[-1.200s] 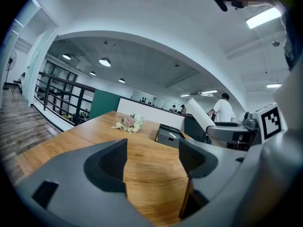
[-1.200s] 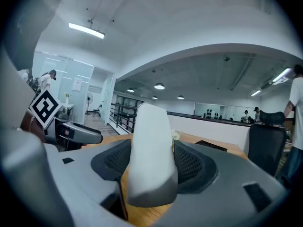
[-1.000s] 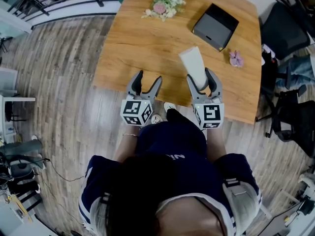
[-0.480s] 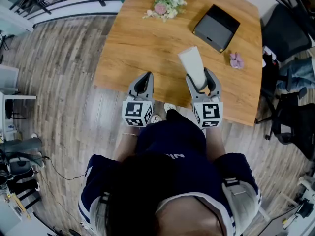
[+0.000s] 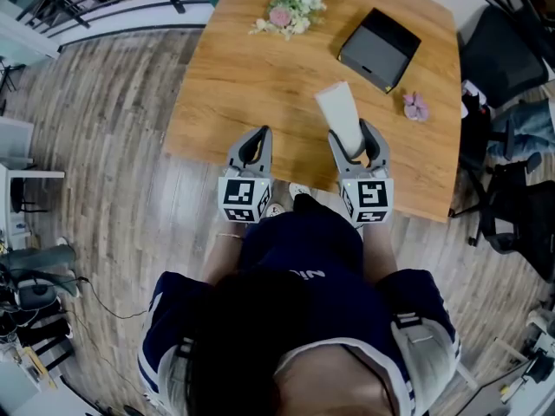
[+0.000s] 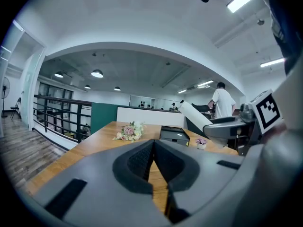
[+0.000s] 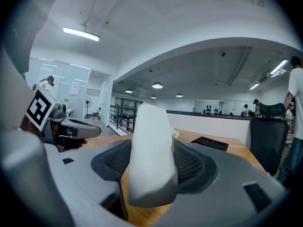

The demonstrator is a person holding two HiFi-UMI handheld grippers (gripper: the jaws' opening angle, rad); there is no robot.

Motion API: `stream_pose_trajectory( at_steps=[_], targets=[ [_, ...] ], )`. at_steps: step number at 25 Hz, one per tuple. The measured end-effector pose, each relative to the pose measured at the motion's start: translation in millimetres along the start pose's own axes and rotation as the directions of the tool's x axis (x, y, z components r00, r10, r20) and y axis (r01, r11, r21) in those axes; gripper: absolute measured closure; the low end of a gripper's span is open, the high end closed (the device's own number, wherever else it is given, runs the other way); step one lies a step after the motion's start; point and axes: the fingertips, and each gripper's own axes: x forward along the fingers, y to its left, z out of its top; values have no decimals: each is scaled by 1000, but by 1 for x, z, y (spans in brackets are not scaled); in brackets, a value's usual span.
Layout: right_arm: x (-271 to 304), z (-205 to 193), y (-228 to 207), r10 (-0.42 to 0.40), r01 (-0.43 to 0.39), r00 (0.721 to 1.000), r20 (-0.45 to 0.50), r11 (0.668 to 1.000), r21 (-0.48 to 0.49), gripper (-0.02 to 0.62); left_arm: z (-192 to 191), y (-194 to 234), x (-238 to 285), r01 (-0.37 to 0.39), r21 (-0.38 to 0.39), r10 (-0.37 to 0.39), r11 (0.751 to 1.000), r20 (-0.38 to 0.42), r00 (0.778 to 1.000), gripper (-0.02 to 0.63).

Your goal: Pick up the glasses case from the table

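The glasses case [image 5: 340, 115] is a white, elongated case. My right gripper [image 5: 354, 142] is shut on its near end, at the near edge of the wooden table [image 5: 234, 76]. In the right gripper view the case [image 7: 149, 150] fills the gap between the two ribbed pads [image 7: 194, 164], which press its sides. The left gripper view shows the case [image 6: 196, 117] sticking up at a slant above the tabletop. My left gripper [image 5: 251, 144] hangs beside it on the left, shut with nothing between its fingers [image 6: 139, 162].
A black box [image 5: 380, 48] lies at the table's far right, a flower bunch [image 5: 292, 9] at the far middle and a small pink flower [image 5: 415, 105] near the right edge. Dark office chairs [image 5: 499, 55] stand right of the table. A person stands in the background [image 6: 221, 100].
The left gripper's jaws, open one second ago, have closed on nothing. The right gripper and the case have kept their place.
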Motion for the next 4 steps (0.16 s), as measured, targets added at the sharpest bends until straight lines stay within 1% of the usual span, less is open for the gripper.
stream_pose_trajectory(
  at_steps=[4],
  targets=[
    [-1,-2,-4,-2,2,1000,-6,1000,6,304,0,-2,3,2,-2,-2,1000,-4,1000,603]
  ],
)
